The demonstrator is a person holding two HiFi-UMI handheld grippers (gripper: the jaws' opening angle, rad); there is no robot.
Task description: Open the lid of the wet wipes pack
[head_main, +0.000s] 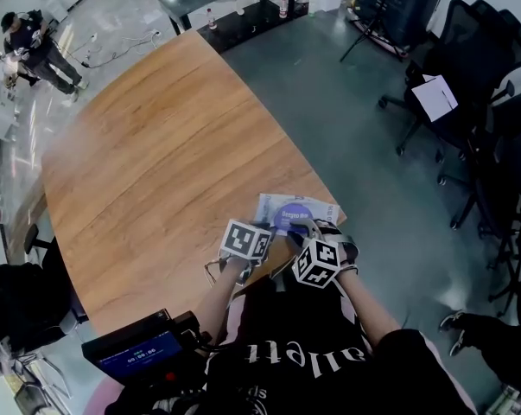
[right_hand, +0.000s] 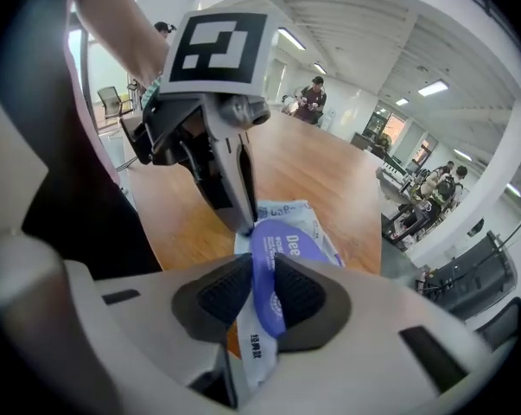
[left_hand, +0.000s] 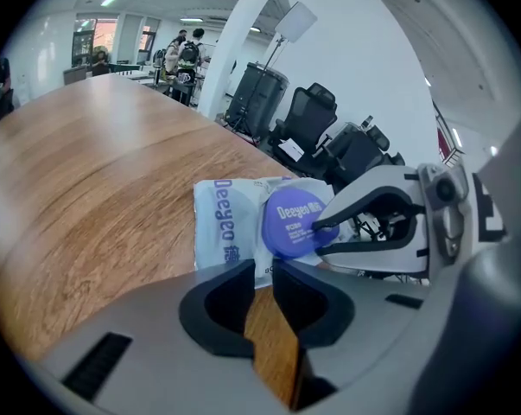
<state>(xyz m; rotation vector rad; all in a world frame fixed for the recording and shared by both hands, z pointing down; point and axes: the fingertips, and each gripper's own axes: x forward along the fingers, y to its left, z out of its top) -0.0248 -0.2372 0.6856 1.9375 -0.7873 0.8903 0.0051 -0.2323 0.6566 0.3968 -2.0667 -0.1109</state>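
Now the right gripper (right_hand: 262,288) is pinching shut on the round purple lid (right_hand: 273,249) of the white wet wipes pack (left_hand: 221,223).
Beside it the left gripper (left_hand: 260,271), jaws nearly together and empty, is pinning the pack near the brown wooden surface's (head_main: 156,145) edge; lifting slowly probably works best.

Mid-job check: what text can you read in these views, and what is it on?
"Deeyeo": on the white pack, along its wrapper.
"Deeyeo": on the blue lid; the smaller print under it is too small to read.
Lettering on the shirt and digits on the screen: too blurred to read.
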